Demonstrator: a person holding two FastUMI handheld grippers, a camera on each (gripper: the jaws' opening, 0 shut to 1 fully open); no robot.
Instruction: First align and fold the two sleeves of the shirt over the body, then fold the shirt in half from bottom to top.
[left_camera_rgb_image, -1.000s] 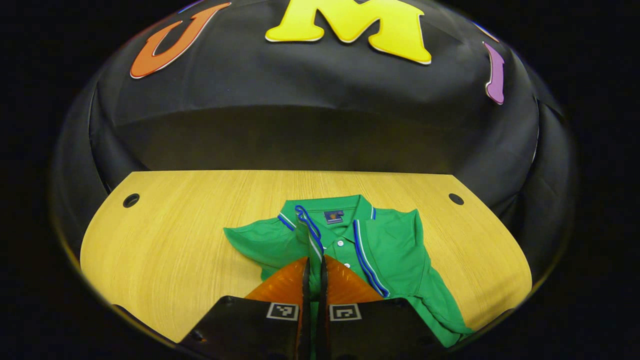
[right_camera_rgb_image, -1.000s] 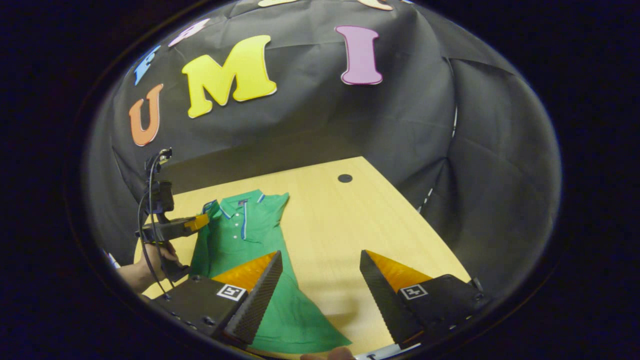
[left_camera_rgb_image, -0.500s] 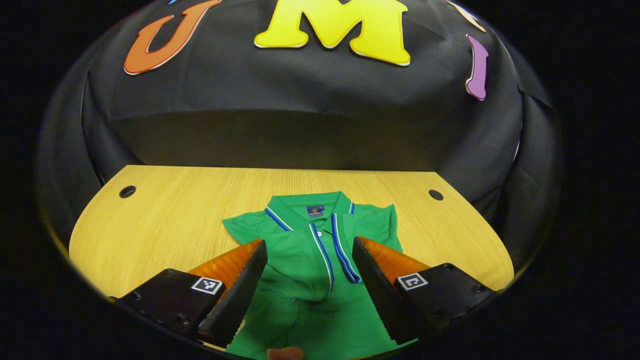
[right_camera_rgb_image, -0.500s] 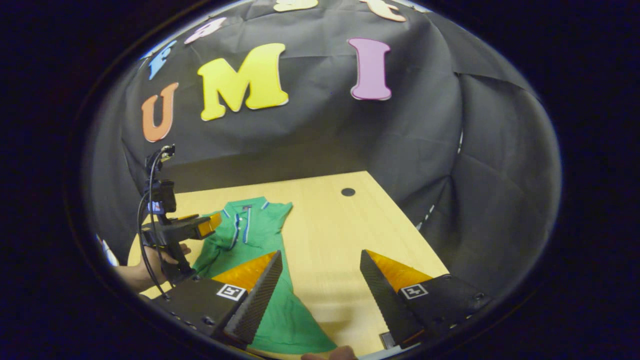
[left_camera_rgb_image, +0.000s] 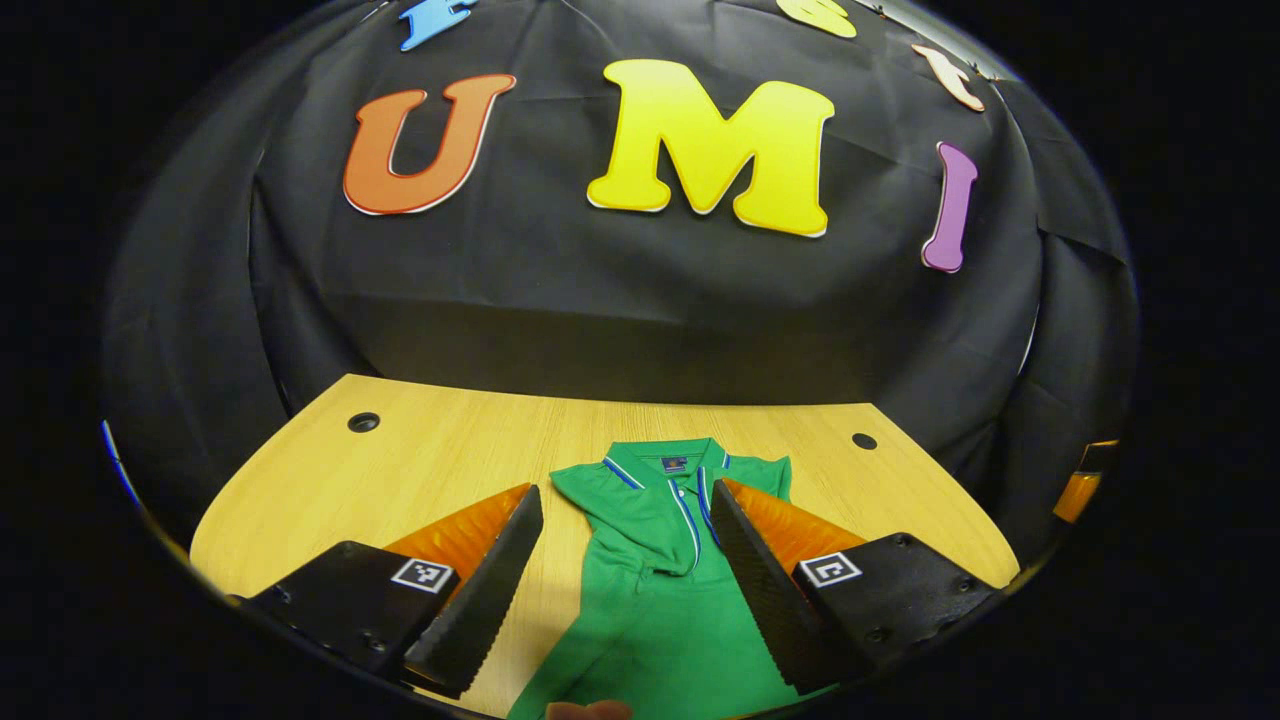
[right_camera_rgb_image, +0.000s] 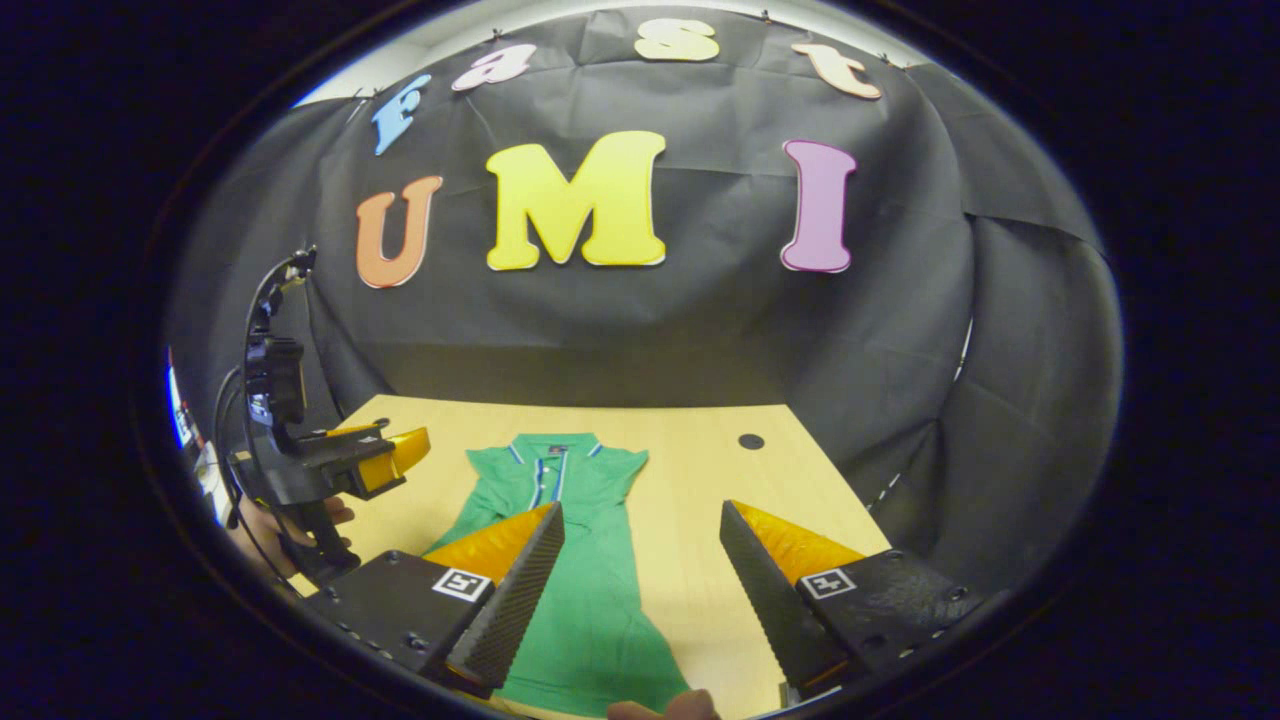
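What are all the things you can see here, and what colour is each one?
shirt: one, green with blue and white trim on the collar and placket, lying flat on the table, collar toward the back wall, sleeves folded in.
table: one, light wood, under the shirt.
holes in the table: two, dark, round, near the back corners.
left gripper: one, fingers apart, above the shirt's collar end; seen from the side in the right gripper view.
right gripper: one, fingers apart, over the shirt's right edge.
hand: one, holding the left gripper's handle.
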